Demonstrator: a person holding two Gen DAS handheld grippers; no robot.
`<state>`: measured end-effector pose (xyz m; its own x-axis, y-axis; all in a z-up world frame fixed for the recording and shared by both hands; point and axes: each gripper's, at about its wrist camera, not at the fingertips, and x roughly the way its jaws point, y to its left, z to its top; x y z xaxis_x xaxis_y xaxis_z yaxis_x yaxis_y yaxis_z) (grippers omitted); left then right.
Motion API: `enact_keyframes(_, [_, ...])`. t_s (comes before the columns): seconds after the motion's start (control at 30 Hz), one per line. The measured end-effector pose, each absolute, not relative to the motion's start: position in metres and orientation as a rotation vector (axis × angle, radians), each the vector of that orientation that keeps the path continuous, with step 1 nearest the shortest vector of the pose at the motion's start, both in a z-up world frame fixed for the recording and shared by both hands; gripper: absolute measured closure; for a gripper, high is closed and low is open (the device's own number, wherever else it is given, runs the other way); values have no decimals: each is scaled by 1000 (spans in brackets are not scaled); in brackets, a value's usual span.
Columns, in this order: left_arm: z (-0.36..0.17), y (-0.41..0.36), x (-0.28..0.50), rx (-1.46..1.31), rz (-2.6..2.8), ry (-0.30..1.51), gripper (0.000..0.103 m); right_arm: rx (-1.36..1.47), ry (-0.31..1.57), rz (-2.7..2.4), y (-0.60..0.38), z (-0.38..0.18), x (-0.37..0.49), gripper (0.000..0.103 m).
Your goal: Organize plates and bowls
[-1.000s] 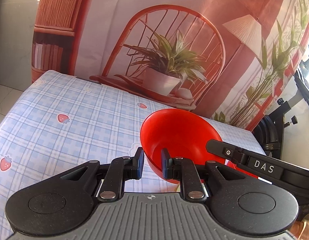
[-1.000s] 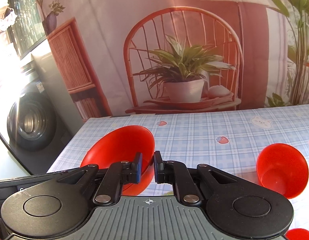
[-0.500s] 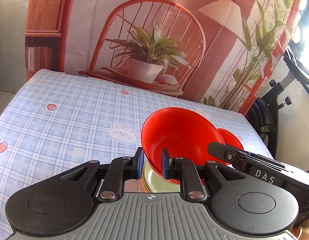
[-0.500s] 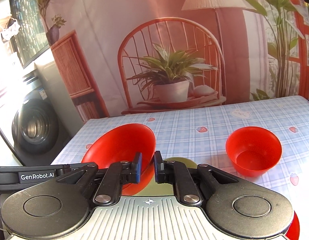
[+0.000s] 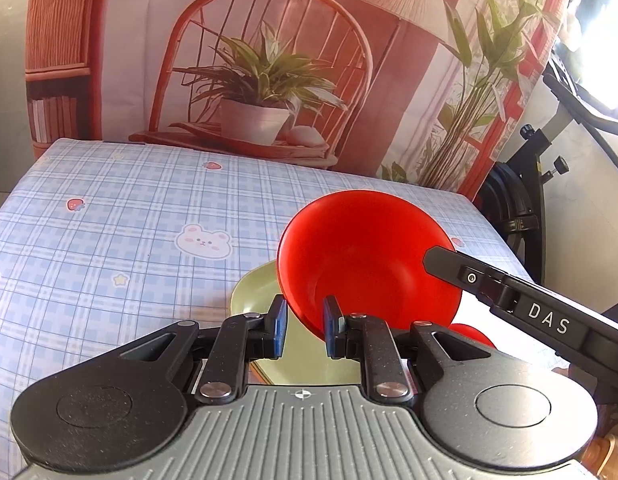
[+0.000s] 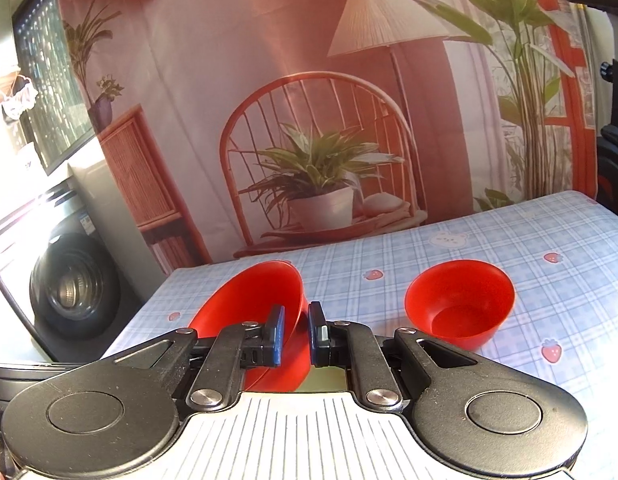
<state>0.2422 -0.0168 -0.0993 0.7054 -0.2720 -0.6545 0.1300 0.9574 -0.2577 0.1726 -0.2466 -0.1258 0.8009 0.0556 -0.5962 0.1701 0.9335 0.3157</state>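
White letters "DAS" stand on the black right hand-held gripper (image 5: 545, 312) body, right of the large red bowl (image 5: 365, 264); no other text seems readable.

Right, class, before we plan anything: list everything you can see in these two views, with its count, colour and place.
held red bowl: one, red, tilted, lifted above the plate, rim pinched by both grippers
second red bowl: one, red, upright on the table, apart to the right
green plate: one, pale green, on the table beneath the held bowl, mostly hidden
tablecloth: one, blue check with strawberries and bears, covering the table
backdrop: one, printed chair, plant and lamp, behind the table
washing machine: one, grey, left of the table
black metal frame: one, right of the table
left gripper: one, black, closed on the bowl's rim
right gripper: one, black, closed on the bowl's opposite rim
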Motion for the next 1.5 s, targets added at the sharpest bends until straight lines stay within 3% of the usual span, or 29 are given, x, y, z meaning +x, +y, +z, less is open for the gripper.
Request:
enact_keyframes(0.73, [-128,-133,245,-32,-504,861,82,449,653,-292,-338,-133,75,91])
enact_keyframes(1.5, [-158,-142,246,7,-515,939,82,541,789,-326,-350,-179,70,91])
